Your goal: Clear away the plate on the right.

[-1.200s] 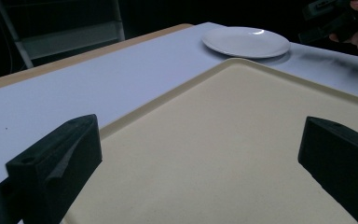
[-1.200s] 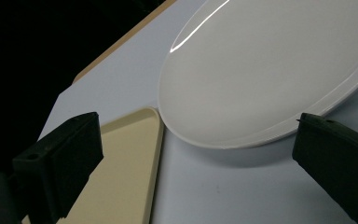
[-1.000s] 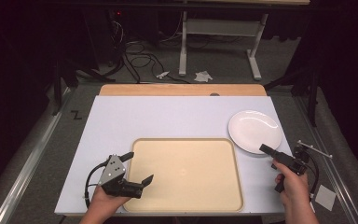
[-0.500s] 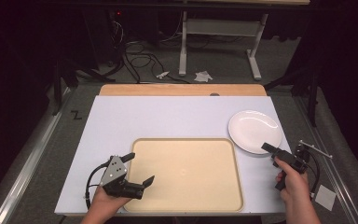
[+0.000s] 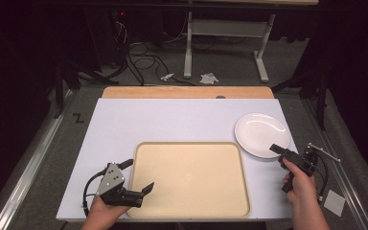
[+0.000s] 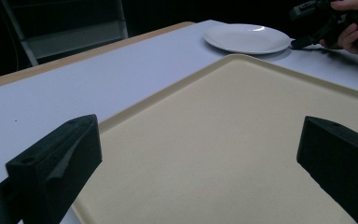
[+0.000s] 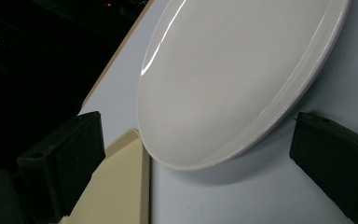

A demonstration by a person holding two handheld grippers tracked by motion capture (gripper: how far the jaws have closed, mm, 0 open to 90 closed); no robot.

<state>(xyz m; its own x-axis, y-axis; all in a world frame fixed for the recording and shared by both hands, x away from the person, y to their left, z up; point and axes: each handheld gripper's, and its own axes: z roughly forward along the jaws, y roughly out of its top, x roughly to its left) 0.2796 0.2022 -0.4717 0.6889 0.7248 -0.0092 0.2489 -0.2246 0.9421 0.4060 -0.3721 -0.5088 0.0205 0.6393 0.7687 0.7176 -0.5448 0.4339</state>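
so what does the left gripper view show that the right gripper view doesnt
Left gripper view alone: the broad flat inside of the tray, the whole plate lying far off past the tray's corner, and the right gripper held in a hand beside that plate.

Right gripper view alone: the plate's rim up close, lying between that gripper's two open jaws, with a bright glint on its surface.

Both share: the white plate, the beige tray, the pale table, and a pair of black jaws standing wide apart.
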